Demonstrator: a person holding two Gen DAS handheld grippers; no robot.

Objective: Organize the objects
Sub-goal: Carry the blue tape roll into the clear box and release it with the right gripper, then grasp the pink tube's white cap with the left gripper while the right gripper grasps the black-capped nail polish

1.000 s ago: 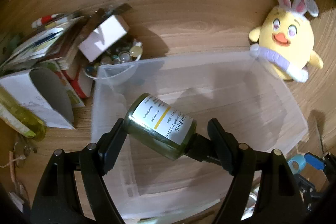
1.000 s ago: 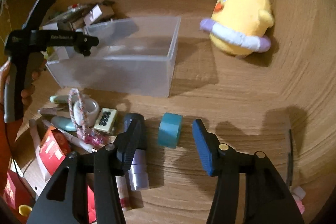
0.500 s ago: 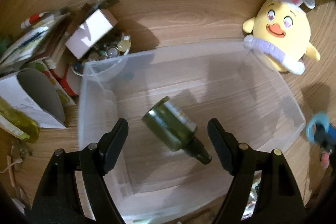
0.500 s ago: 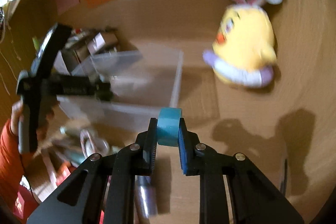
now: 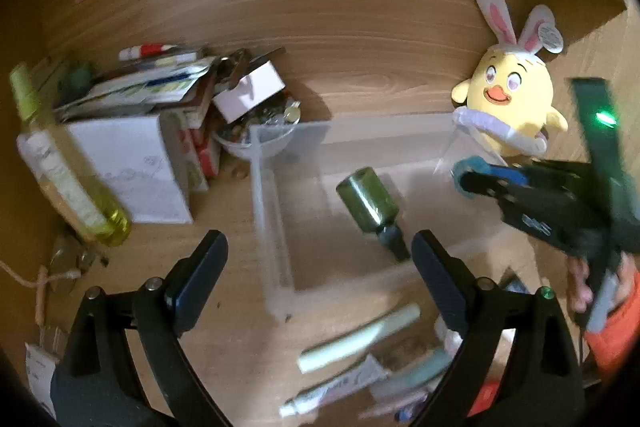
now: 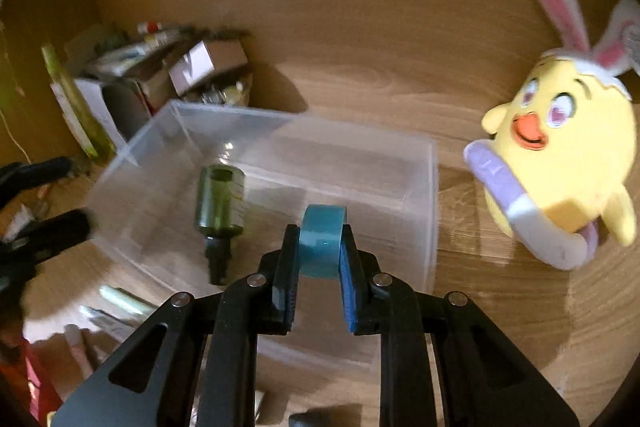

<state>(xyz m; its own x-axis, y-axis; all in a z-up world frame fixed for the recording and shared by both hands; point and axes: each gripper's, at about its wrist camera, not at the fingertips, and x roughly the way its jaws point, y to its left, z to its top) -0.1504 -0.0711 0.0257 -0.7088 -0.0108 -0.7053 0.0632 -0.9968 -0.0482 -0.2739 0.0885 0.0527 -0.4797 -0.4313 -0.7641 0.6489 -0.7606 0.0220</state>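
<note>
Jaws of the right gripper [image 6: 320,259] pinch the light, stiff teal tape roll [image 6: 322,243] across its flat sides above the clear bin [image 6: 434,187]; left gripper [image 5: 320,259] gapes empty.

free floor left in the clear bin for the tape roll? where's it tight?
Bare floor in the clear bin between the green bottle and the wall nearest the plush chick. The right gripper holds the tape roll above it. Crowded: tubes outside the near wall.

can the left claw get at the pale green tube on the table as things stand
Probably yes. The left claw is open and empty, and the pale green tube lies in the open just outside the clear bin, with nothing on top; other tubes lie close beside it.
</note>
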